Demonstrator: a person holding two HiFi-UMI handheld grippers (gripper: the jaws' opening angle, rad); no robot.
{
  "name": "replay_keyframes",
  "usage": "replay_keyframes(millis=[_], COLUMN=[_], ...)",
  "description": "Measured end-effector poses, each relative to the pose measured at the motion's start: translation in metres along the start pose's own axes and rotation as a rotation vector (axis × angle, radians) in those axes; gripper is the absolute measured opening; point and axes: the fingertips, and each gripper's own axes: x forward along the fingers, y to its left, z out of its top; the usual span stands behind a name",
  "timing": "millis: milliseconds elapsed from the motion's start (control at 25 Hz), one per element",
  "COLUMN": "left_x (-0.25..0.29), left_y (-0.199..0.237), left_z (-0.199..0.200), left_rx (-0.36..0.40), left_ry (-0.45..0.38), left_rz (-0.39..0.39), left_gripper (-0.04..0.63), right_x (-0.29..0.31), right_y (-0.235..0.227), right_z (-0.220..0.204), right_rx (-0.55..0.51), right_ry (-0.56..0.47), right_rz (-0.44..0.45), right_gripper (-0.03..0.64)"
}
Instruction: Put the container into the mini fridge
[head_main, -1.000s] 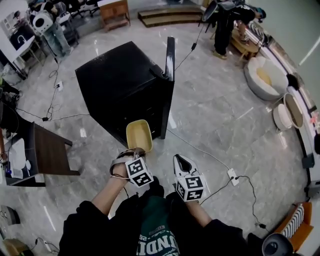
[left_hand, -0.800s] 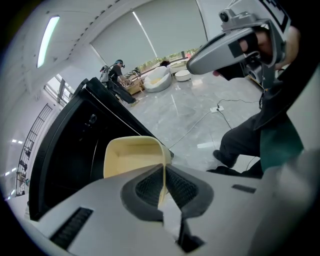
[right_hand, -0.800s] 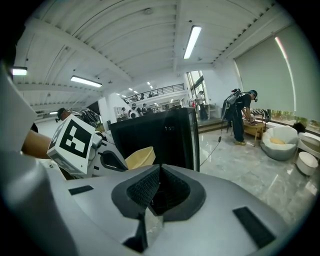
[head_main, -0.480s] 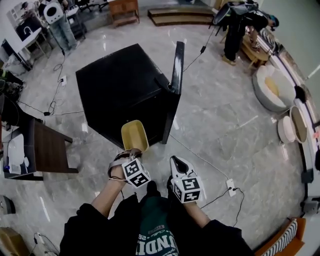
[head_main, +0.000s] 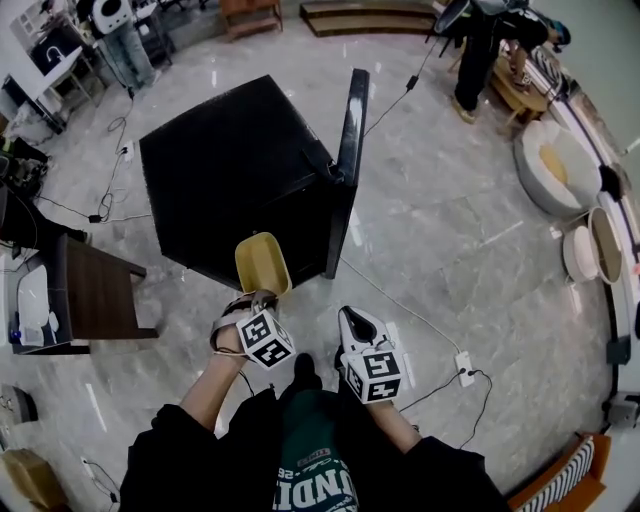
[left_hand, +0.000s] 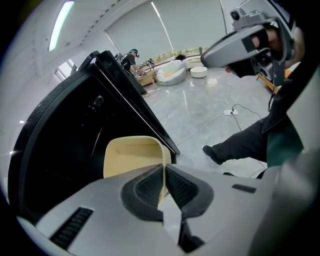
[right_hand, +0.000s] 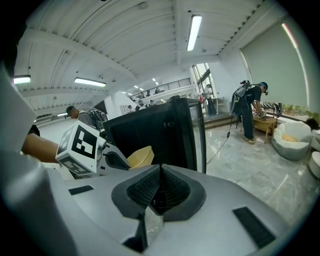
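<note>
The head view shows 1 black box-shaped mini fridge, door open, with 1 pale yellow plastic container at its open front, beyond the left gripper and the right gripper. In the left gripper view, the jaws pinch the container's rim. In the right gripper view, the jaws are pressed together on nothing.

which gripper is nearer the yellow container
Left. The left gripper is clamped on the rim of the yellow container; the right gripper is off to its right, shut, empty, not touching it.
</note>
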Motion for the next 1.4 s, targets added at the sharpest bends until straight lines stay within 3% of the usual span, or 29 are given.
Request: replay_keyframes(millis=[360, 600, 1120, 1400], left_x=[0.024, 0.056, 0.146, 0.173], left_y=[0.013, 0.025, 0.042, 0.056], left_z=[0.003, -0.006, -0.037, -0.047], left_rx=[0.014, -0.049, -0.090, -0.114], left_ry=[-0.010, 0.015, 0.080, 0.123], left_rz=[0.001, 0.026, 0.026, 0.071], left_gripper=[0.020, 0.020, 0.020, 0.020], right_x=[-0.001, -0.001, 0.010, 0.012], right_y=[-0.006, -0.008, -0.026, -0.027], right_z=[-0.015, -0.033, -0.060, -0.076], right_rx=[0.026, 0.022, 0.016, 0.021], right_ry=[0.030, 0.076, 0.176, 0.221], right_rz=[-0.028, -0.028, -0.037, -0.026], right_gripper=[0.035, 0.035, 0.035, 0.035])
